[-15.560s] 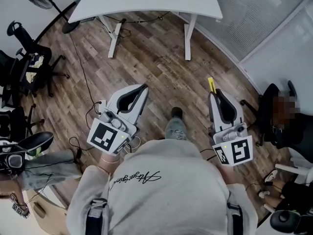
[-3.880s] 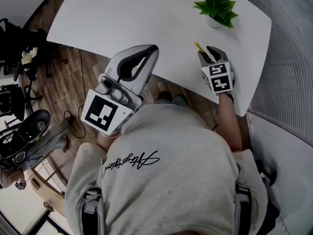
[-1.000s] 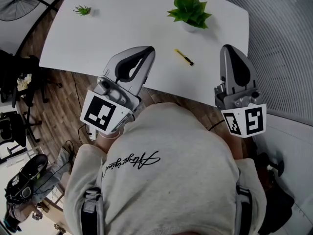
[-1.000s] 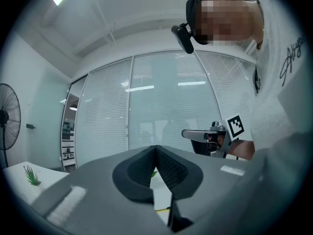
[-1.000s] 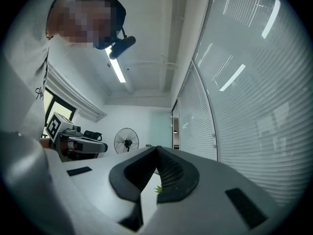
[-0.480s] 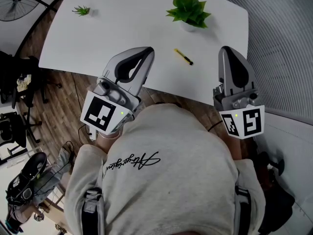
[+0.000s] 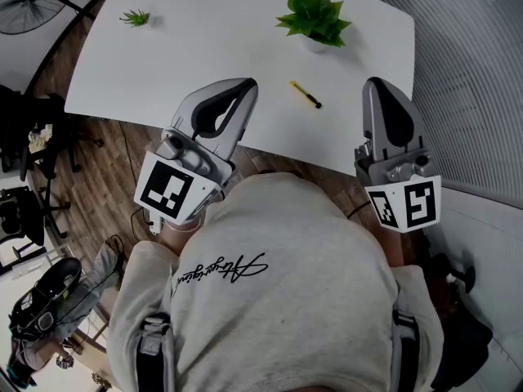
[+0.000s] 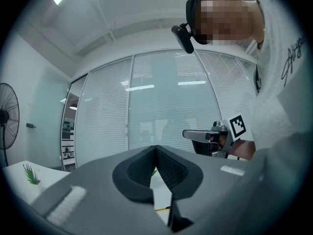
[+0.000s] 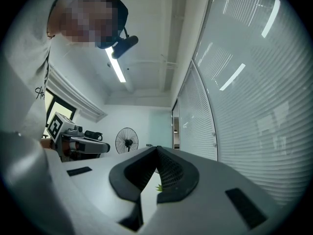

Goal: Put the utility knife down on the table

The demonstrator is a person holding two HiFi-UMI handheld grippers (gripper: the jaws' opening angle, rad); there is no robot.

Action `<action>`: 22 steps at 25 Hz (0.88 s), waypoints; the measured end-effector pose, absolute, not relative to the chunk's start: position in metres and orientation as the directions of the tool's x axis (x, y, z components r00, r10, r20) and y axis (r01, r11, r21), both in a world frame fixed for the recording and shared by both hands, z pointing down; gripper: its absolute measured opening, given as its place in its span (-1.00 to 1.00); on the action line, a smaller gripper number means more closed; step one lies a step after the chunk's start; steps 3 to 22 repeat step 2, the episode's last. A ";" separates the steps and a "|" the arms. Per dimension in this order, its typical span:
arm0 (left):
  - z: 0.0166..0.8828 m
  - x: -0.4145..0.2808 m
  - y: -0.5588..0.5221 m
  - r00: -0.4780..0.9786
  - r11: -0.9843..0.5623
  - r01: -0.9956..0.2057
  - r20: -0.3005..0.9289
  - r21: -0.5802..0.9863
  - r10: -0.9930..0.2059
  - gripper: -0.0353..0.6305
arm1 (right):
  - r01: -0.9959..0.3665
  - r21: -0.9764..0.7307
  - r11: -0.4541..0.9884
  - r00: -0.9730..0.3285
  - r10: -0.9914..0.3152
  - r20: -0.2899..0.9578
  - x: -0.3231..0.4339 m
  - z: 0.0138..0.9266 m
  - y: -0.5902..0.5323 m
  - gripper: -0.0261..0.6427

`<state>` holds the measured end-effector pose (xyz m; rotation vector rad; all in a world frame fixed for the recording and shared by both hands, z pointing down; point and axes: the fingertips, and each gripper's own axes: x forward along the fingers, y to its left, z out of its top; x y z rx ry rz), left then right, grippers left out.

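- Lying flat on the white desk (image 7: pixel 204 47), the utility knife (image 7: pixel 306 95) is seen free of both grippers. It is at 6 o'clock of the potted plant (image 7: pixel 314 16) and short of the desk's near edge, so the placement is judged done.
- The left gripper (image 7: pixel 244 83) is closed on nothing, its jaws met at the tip. It is held at 9 o'clock of the knife, apart from it.
- The right gripper (image 7: pixel 374 82) is likewise closed and empty, held at 3 o'clock of the knife with bare desk between them.
- If either gripper were swung inward across the desk, the knife could be struck and slid. A push toward 6 o'clock could carry it over the near edge onto the wooden floor (image 7: pixel 106 162).
- A push toward 12 o'clock could drive the knife into the plant's pot, which looks light and might be tipped.
- Whether the blade is drawn in cannot be told at this size. Were it out, a scratch on the desk top, or damage at a later pick-up, would be risked.
- The knife is slim and lies flat, so a regrasp with closed jaws would fail. They would have to be opened first, and a slip along the smooth body could be expected.
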<state>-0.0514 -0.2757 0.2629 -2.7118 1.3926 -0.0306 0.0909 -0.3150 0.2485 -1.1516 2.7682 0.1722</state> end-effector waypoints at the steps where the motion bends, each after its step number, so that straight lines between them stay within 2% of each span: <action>1: 0.263 -0.051 -0.276 0.583 -0.579 -0.810 -0.023 -0.092 -0.812 -0.90 | -0.711 0.052 0.702 -0.699 -0.695 -0.171 0.091 0.249 -0.315 -0.92; 22: 0.263 -0.051 -0.276 0.583 -0.579 -0.810 -0.022 -0.092 -0.812 -0.90 | -0.710 0.052 0.703 -0.700 -0.694 -0.172 0.091 0.249 -0.315 -0.92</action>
